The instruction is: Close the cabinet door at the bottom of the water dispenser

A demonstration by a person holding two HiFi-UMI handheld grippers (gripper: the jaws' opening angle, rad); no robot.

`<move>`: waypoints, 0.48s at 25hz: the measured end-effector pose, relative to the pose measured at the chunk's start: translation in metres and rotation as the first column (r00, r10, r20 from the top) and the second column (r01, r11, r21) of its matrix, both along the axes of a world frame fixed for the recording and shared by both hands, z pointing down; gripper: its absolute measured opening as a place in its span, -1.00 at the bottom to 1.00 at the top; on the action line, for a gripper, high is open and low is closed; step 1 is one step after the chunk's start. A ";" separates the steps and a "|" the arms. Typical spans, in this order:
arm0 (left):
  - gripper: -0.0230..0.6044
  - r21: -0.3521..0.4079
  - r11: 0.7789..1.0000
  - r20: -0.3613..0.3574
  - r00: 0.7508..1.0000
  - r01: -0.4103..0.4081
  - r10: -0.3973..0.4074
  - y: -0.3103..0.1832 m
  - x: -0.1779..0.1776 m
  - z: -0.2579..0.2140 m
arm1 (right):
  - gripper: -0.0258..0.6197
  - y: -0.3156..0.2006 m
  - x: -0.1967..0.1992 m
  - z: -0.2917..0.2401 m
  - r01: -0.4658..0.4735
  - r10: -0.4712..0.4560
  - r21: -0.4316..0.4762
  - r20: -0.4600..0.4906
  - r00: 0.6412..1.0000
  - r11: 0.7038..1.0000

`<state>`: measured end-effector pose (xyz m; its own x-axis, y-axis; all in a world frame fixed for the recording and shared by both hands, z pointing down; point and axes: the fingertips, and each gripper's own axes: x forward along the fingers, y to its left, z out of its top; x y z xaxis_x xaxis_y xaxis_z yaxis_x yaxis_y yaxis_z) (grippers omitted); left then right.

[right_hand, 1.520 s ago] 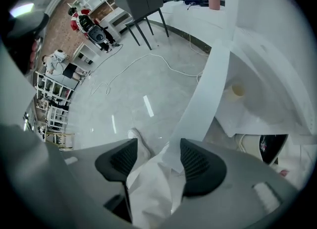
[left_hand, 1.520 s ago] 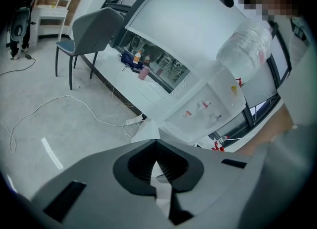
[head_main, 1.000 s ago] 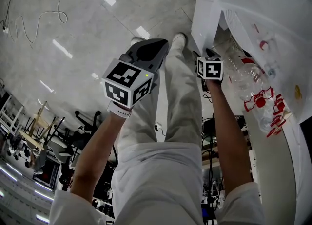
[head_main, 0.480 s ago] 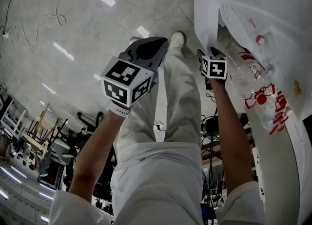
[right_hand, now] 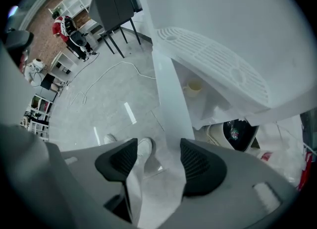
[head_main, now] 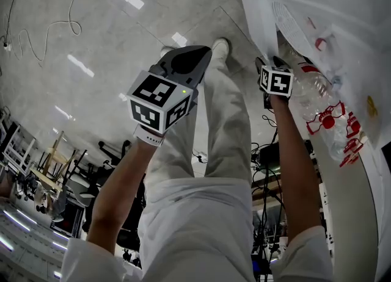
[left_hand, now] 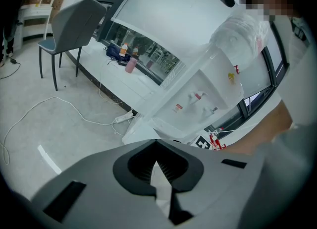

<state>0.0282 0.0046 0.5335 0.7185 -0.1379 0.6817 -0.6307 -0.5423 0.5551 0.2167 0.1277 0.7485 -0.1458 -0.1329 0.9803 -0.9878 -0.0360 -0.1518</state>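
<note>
A pale grey tiled floor (head_main: 91, 30) fills the head view, with a thin cable (head_main: 55, 27) looping over it and ceiling lights mirrored in the tiles. The person stands in white trousers (head_main: 201, 213) with both forearms reaching down. The left gripper (head_main: 183, 67) hangs in front of the left leg, well apart from the water dispenser (head_main: 348, 24). The right gripper (head_main: 275, 70) is low at the dispenser's front, just beside the white cabinet door (head_main: 255, 15), which stands swung out from the body.

In the left gripper view, the left gripper (left_hand: 157, 163) is clenched: its dark pads meet at the tips with nothing between them. Beyond it stand the white water dispenser (left_hand: 198, 99), a clear bottle (left_hand: 237, 34) on its top, a grey chair (left_hand: 74, 25) and a cable (left_hand: 49, 109) running to a power strip (left_hand: 124, 119) on the floor.

In the right gripper view, the right gripper (right_hand: 158, 161) is released, its jaws spread wide. The edge of the cabinet door (right_hand: 171, 109) runs down between them, close against the right pad and clear of the left one. The door is open. Inside the cabinet a pale cup (right_hand: 193, 88) shows, under the dispenser's slotted drip tray (right_hand: 218, 72). A shoe (right_hand: 143, 148) shows on the floor between the jaws.
</note>
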 end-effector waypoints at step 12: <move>-0.91 0.000 1.000 0.010 1.000 -0.025 0.025 0.010 0.015 0.002 | -0.04 -0.008 0.049 0.003 -0.040 0.042 0.032 -0.048 0.998 0.999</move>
<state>0.0434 0.0145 0.5354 0.7151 -0.1204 0.6886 -0.6224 -0.5582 0.5487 0.2653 0.1199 0.7515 -0.0917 -0.1686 0.9814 -0.9918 -0.0724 -0.1051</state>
